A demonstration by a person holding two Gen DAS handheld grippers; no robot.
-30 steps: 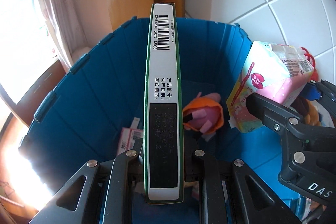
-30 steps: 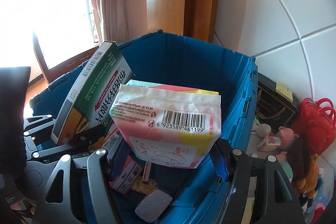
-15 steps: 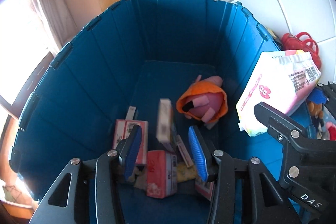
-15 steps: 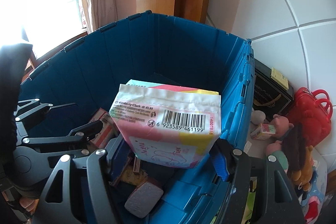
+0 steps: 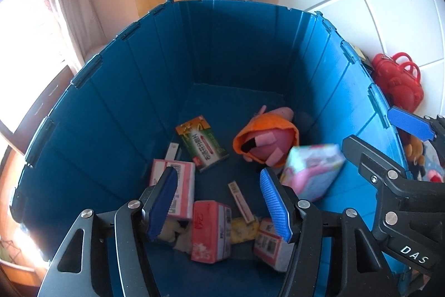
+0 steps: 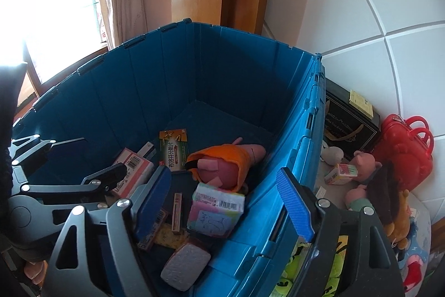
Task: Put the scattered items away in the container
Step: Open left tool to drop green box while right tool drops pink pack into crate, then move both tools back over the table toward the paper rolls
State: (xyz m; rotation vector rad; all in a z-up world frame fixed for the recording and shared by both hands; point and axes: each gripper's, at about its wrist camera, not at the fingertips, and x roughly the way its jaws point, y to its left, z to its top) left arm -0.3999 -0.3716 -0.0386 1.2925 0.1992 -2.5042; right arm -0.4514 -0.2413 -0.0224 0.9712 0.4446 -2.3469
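A deep blue crate (image 5: 116, 107) (image 6: 294, 157) holds several items. The green medicine box (image 5: 201, 146) (image 6: 173, 153) lies flat on its floor. The pink tissue pack (image 5: 313, 171) (image 6: 215, 213) is inside the crate by the right wall, blurred in the left wrist view. An orange-hooded pink plush (image 5: 265, 138) (image 6: 225, 166) lies beside it. My left gripper (image 5: 218, 205) is open and empty above the crate. My right gripper (image 6: 225, 205) is open and empty over the crate's right wall.
Pink boxes (image 5: 210, 230) and small packs lie at the crate's near end. Outside to the right sit a red toy bag (image 6: 406, 149), a black box (image 6: 350, 121), plush toys (image 6: 364, 166) and a green plush (image 6: 292, 274). Curtain and window are at the left.
My left gripper opened and the green box dropped to the crate floor. My right gripper then opened and the tissue pack fell into the crate.
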